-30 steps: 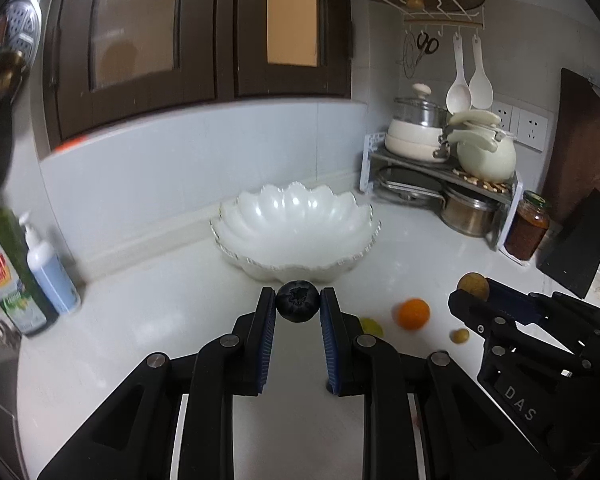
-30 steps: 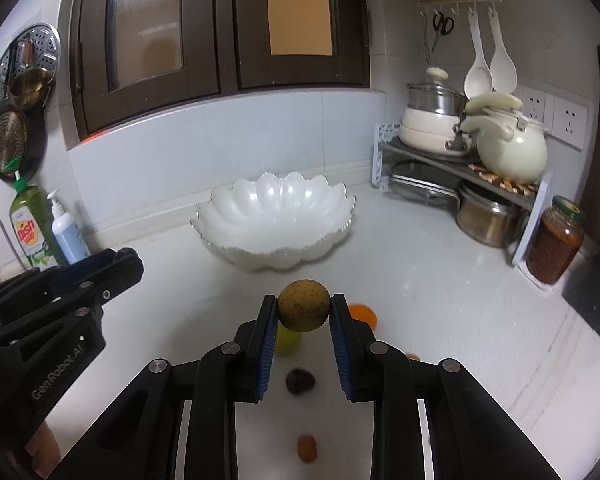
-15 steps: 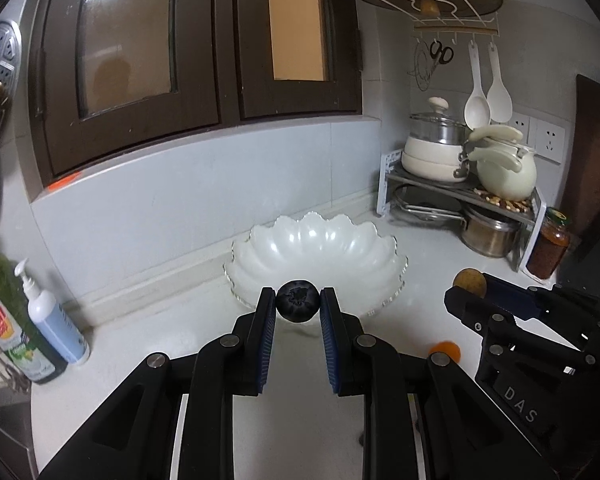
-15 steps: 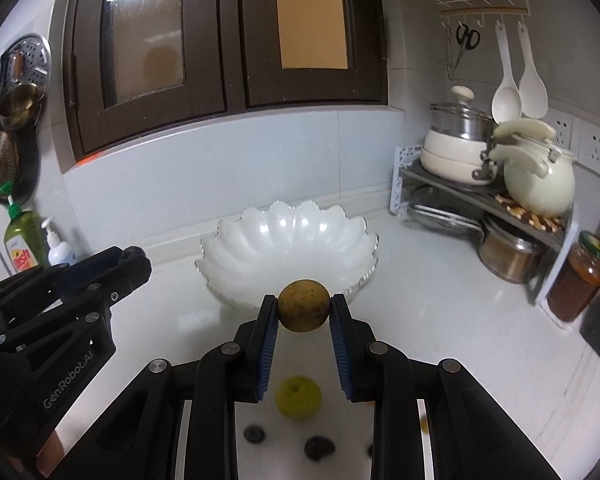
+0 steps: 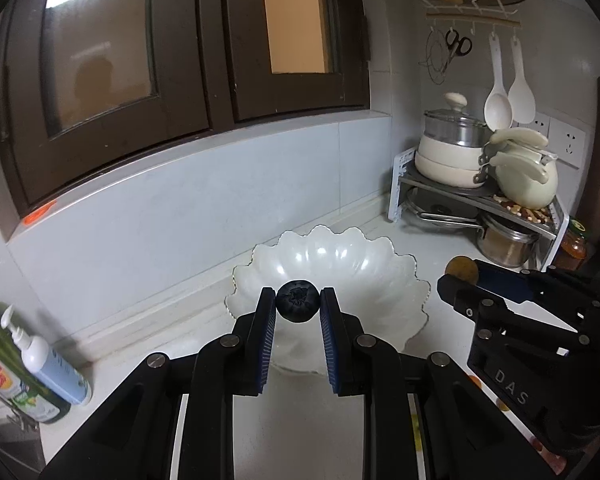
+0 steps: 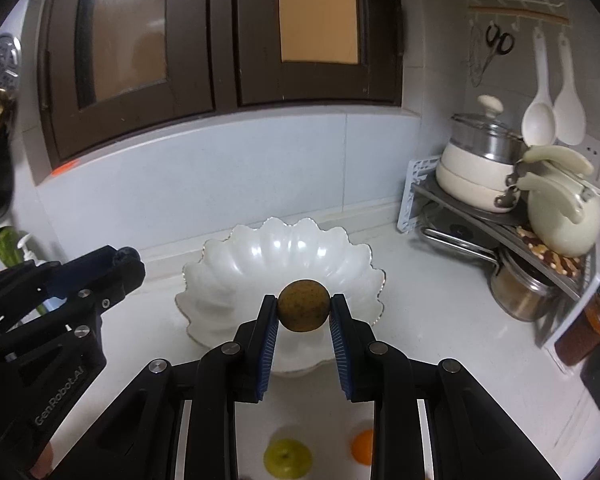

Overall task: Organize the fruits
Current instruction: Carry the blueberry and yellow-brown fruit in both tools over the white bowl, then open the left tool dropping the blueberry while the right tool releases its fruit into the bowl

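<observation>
My left gripper (image 5: 298,307) is shut on a dark blueberry (image 5: 298,306), held in the air just in front of the white scalloped bowl (image 5: 380,264). My right gripper (image 6: 303,311) is shut on a round brown-yellow fruit (image 6: 303,310), level with the near rim of the same bowl (image 6: 236,256). The bowl looks empty. In the left wrist view the right gripper (image 5: 454,276) comes in from the right with its brown fruit (image 5: 460,267). In the right wrist view the left gripper (image 6: 126,258) comes in from the left. A green fruit (image 6: 287,457) and an orange fruit (image 6: 362,446) lie on the counter below.
A corner rack (image 6: 500,216) with pots and a cream kettle (image 6: 560,216) stands at the right, with a jar (image 6: 592,326) beside it. Soap bottles (image 5: 48,368) stand at the left by the backsplash. Dark cabinets hang above the white counter (image 6: 432,320).
Both grippers have moved forward and slightly up toward the bowl, each still holding its fruit. The loose fruits on the counter have slipped down and partly out of view.
</observation>
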The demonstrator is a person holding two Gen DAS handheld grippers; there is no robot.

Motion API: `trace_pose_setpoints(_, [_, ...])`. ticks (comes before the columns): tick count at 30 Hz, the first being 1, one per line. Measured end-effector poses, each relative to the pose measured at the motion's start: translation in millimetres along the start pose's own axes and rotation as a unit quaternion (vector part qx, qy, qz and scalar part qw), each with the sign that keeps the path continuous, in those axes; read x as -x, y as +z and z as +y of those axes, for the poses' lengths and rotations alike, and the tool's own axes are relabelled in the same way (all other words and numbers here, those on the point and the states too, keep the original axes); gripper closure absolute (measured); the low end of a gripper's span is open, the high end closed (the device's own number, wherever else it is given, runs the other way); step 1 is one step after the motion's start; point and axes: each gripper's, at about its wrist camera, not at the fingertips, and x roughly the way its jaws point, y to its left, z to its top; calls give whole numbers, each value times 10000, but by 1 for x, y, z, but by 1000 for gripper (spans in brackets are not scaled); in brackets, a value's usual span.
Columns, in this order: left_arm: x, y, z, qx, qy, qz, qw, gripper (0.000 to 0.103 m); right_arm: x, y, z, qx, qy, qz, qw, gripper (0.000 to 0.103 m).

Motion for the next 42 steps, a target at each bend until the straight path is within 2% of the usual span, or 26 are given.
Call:
trace_pose_setpoints(6, [-29, 17, 8, -29, 83, 171, 9998, 80, -35, 20, -2, 96, -147, 272, 9995, 75])
trace_pose_setpoints(18, [-116, 33, 28, 125, -75, 1128, 9935, 80, -112, 48, -6, 107, -229, 1001, 9947, 75])
trace_pose_setpoints(24, [-147, 39, 27, 46, -19, 1421, 9898, 80, -151, 48, -11, 160, -384, 1509, 9877, 75])
trace_pose_setpoints(29, [-173, 40, 25, -77, 34, 1799, 9837, 80, -182, 46, -14, 176, -403, 1985, 9791, 75])
trace_pose_setpoints(33, [-195, 38, 26, -99, 40, 2165, 9762, 80, -199, 43, -18, 123, -417, 2169, 9752, 75])
trace_pose_setpoints(42, [-221, 28, 20, -205, 28, 2563, 9664, 80, -218, 38, -21, 203, -414, 2559, 9656, 75])
